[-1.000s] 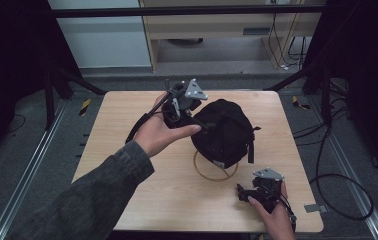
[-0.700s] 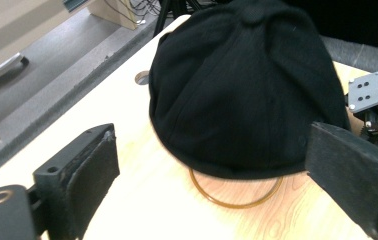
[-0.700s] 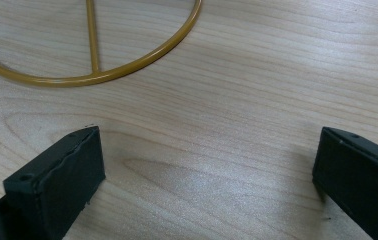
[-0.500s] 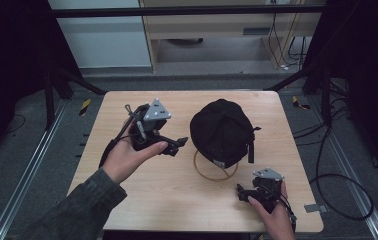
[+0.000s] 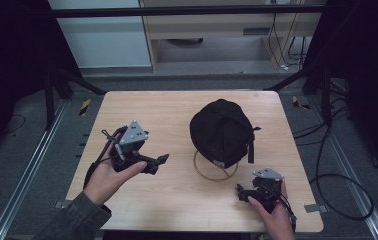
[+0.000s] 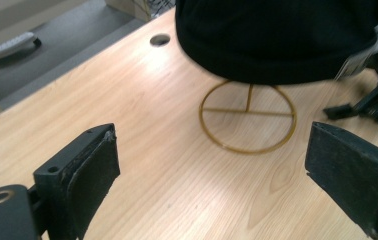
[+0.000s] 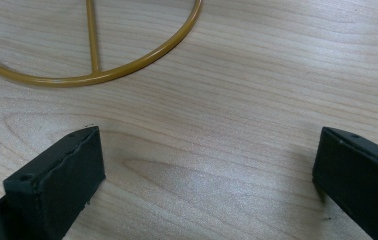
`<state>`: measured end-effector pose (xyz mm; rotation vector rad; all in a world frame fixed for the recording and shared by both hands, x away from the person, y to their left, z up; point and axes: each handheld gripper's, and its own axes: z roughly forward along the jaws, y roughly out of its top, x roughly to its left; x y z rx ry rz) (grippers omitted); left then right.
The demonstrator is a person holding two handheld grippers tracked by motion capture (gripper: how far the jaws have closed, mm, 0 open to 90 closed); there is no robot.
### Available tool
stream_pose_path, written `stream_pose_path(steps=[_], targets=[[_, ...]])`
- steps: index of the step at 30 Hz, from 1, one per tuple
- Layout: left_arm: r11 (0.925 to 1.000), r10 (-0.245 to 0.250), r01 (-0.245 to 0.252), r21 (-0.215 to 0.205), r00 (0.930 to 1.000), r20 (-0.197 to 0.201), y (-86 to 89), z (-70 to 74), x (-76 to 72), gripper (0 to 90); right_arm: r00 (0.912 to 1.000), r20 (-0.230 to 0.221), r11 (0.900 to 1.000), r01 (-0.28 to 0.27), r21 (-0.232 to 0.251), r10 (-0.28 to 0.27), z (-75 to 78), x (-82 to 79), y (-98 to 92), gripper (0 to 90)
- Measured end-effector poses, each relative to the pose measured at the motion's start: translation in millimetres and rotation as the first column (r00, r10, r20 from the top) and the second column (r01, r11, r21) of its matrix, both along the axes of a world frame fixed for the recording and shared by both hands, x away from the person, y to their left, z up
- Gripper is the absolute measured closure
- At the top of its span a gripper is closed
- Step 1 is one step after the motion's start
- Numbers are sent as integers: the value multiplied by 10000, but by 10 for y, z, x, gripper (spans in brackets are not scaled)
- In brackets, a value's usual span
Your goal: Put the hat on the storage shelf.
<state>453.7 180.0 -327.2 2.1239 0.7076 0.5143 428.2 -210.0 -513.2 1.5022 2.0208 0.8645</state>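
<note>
A black cap (image 5: 222,131) sits on a gold wire stand whose ring base (image 5: 212,172) rests on the wooden table (image 5: 152,110). My left gripper (image 5: 158,162) is held in a hand to the left of the cap, well apart from it, pointing toward the stand. In the left gripper view it (image 6: 212,145) stands open and holds nothing, with the cap (image 6: 277,35) and ring base (image 6: 247,117) ahead. My right gripper (image 5: 242,192) rests near the table's front right, just right of the ring. Its jaws (image 7: 208,140) are spread open over bare wood below the ring base (image 7: 92,75).
The right gripper (image 6: 377,95) shows at the right edge of the left gripper view. A round cable hole (image 6: 160,39) lies in the tabletop behind the cap. Dark metal frame legs and cables (image 5: 337,165) surround the table on the floor.
The left hand has pulled its gripper away from the cap, leftward and toward the near edge. The cap stays on the stand. The right gripper has not moved.
</note>
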Motion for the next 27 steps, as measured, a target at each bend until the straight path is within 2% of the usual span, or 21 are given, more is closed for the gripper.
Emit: stream_pose_path(steps=[3, 5, 8, 9, 16, 27], targets=[[9995, 163, -167, 280, 9998, 143, 78, -167, 7, 65, 10000, -1, 10000, -1, 2, 1, 0, 0, 0, 3], [9992, 212, -213, 333, 9998, 45, 117, -278, 14, 63, 10000, 2, 10000, -3, -3, 3, 0, 0, 0, 3], [9977, 259, -255, 624, 9996, -56, 177, -438, 32, 62, 10000, -1, 10000, -1, 0, 1, 0, 0, 0, 3], [9980, 315, -310, 553, 9995, -74, 186, -481, 36, 62, 10000, 0, 10000, 8, 11, -8, 0, 0, 1, 3], [9968, 301, -282, 744, 9993, -238, 364, -785, 100, 47, 10000, 0, 10000, 11, 15, -11, 0, 0, 1, 4], [9936, 760, -706, 877, 9953, -601, 643, -1132, 173, 46, 10000, -2, 10000, 2, 2, -2, 0, 0, 0, 4]])
